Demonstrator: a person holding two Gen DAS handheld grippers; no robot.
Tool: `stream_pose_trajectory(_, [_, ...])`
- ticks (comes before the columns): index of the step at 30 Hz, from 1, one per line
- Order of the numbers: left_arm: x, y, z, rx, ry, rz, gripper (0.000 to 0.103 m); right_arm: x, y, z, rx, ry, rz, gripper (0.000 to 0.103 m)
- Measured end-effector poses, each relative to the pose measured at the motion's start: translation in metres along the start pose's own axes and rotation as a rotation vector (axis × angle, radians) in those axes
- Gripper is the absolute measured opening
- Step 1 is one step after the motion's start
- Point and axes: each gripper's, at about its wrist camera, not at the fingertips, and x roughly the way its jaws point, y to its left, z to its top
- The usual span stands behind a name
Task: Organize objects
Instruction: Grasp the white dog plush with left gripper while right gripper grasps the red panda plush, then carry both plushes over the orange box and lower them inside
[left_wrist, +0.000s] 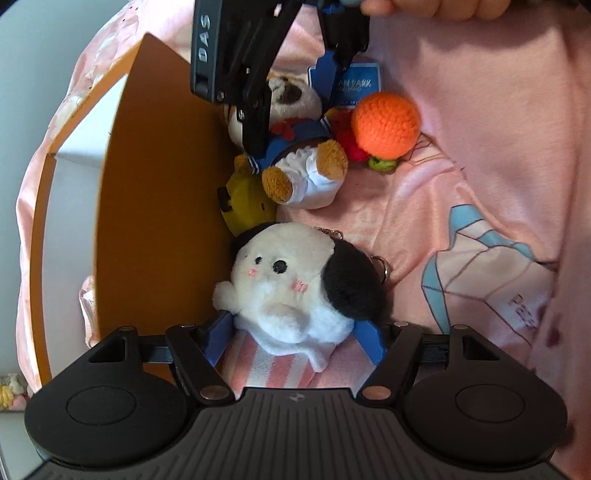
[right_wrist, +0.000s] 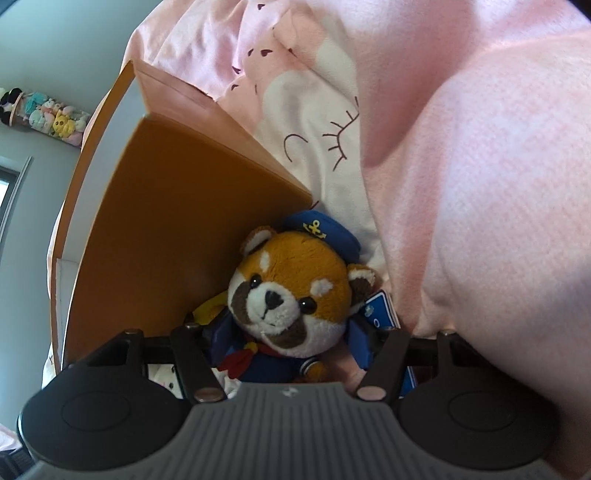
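Both grippers' fingers straddle plushes unclamped: left gripper (left_wrist: 295, 341) the dog plush (left_wrist: 299, 288), right gripper (right_wrist: 286, 343) the sailor bear (right_wrist: 291, 295); closing off-centre could squirt either against the orange box (left_wrist: 159, 192).

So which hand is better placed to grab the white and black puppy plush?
Left. Its tool already straddles the puppy plush with fingers on both sides, while the right tool brackets the sailor red panda plush.

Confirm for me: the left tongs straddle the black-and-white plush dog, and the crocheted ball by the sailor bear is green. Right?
Not quite. The crocheted ball is orange, as the left wrist view shows. The rest stands: the left tongs straddle the black-and-white plush dog, and the ball lies by the sailor bear.
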Motion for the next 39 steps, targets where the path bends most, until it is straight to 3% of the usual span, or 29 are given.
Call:
stream_pose_trajectory(3, [0.006,-0.007,-0.001,-0.007,-0.005,0.046,0.081,-0.001,0.000,-0.001,-0.008,0.000,0.006,0.062])
stream_pose_trajectory(7, [-0.002,-0.001,-0.007,-0.091,-0.025,0.057,0.076,-0.005,0.003,-0.004,-0.029,-0.004,0.010,0.058])
stream_pose_trajectory(15, [-0.046,0.038,-0.031,-0.552,-0.113,-0.064,0.074,-0.038,0.028,-0.013,-0.213,-0.055,0.001,0.056])
stream_pose_trajectory(21, [-0.098,0.070,-0.054,-0.921,-0.270,-0.228,0.074,-0.079,0.042,-0.018,-0.405,-0.113,-0.023,0.056])
stream_pose_trajectory(25, [-0.129,0.091,-0.055,-1.075,-0.387,-0.276,0.074,-0.120,0.060,-0.023,-0.538,-0.127,-0.001,0.056])
stream_pose_trajectory(31, [-0.139,0.144,-0.069,-1.299,-0.494,-0.298,0.074,-0.160,0.108,-0.008,-0.746,-0.149,0.035,0.056])
stream_pose_trajectory(35, [-0.128,0.180,-0.067,-1.402,-0.527,-0.278,0.074,-0.163,0.141,0.012,-0.862,-0.164,0.013,0.056])
stream_pose_trajectory(39, [-0.093,0.211,-0.065,-1.541,-0.523,-0.340,0.074,-0.148,0.167,0.042,-0.916,-0.146,-0.002,0.056])
